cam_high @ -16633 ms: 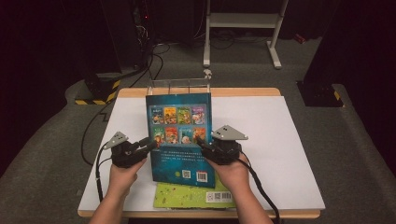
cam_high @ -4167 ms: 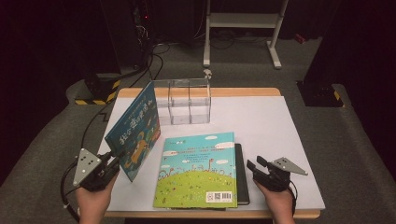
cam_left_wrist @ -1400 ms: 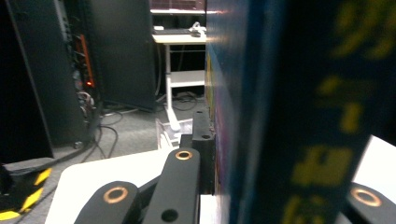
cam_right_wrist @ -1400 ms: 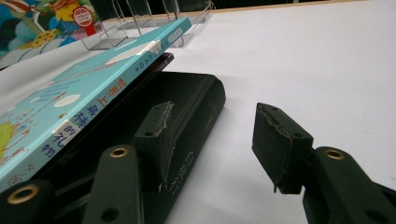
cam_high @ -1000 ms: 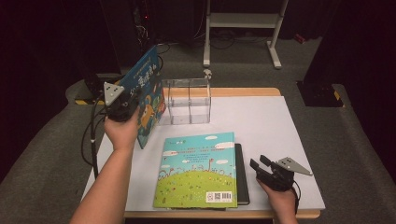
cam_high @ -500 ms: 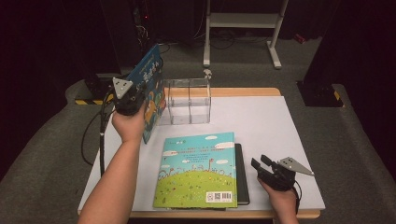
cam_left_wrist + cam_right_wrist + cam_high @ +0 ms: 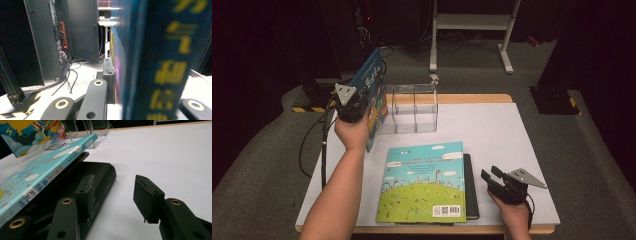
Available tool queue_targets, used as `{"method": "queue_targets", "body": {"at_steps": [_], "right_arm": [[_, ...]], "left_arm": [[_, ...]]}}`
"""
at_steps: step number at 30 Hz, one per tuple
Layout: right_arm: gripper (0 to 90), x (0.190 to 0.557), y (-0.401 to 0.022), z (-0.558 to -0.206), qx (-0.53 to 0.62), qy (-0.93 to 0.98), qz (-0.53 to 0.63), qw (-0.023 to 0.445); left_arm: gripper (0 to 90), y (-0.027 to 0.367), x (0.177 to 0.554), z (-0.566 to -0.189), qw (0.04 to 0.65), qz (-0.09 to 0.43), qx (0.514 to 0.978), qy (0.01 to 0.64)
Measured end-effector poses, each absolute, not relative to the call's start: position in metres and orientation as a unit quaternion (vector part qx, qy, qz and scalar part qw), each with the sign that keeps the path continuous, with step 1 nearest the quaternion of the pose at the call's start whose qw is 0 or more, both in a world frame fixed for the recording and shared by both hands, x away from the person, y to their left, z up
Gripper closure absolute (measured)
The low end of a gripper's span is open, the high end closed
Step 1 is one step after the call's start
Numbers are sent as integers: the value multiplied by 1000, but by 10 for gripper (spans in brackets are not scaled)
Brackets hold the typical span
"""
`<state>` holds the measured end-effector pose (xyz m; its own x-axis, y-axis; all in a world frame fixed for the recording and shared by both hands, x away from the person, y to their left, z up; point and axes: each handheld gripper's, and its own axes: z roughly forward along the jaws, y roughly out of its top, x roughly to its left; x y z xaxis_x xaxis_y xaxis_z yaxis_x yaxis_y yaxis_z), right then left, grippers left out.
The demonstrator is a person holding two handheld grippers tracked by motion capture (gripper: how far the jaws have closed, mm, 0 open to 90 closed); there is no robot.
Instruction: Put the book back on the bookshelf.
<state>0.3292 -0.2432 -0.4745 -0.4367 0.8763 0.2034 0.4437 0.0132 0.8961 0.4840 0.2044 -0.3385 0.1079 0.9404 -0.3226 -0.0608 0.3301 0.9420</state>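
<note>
You hold the blue picture book (image 7: 373, 95) upright in your left gripper (image 7: 354, 107), raised off the tabletop (image 7: 492, 125) just to the left of the clear acrylic rack (image 7: 412, 107). Standing it on edge makes sense: the rack's slots take a book spine-up, so it looks ready to slide between the dividers. Your left gripper's fingers are clamped tight on the book; in the left gripper view the cover (image 7: 155, 62) rises straight out from between them, with one finger (image 7: 96, 100) pressed against its left face.

Your right gripper (image 7: 498, 181) rests low at the tabletop's near right, fingers (image 7: 147, 195) partly open with nothing between them. It sits just beside the dark book (image 7: 469, 185) lying flat under the light-blue book (image 7: 424, 182); in the right gripper view one finger lies close against the dark book's edge, apparently waiting to pick up the next one. The stack lies flat near you, well apart from the rack.
</note>
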Motion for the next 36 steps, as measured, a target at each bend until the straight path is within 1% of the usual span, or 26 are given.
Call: {"method": "queue_targets", "body": {"at_steps": [9,11,15,18,23,26,36], "right_arm": [[506,328,-243,-474,485,679,508,213],[506,328,-243,-474,485,679,508,212],[507,327,-243,-474,483,679,510,213],[507,328,-242,-475,484,680,509,212],[506,327,-241,-475,484,681,507,212],[505,327,-242,-475,485,680,507,212],[496,326,-241,-475,482,682,507,211]], "left_arm": [[826,205,472,-347,625,400,403,536],[822,206,468,-349,623,397,409,535],[812,206,463,-351,627,389,406,539],[804,209,464,-350,630,378,412,539],[799,211,462,-350,627,377,419,538],[795,211,460,-351,631,375,414,538],[773,216,450,-365,612,376,433,545]]}}
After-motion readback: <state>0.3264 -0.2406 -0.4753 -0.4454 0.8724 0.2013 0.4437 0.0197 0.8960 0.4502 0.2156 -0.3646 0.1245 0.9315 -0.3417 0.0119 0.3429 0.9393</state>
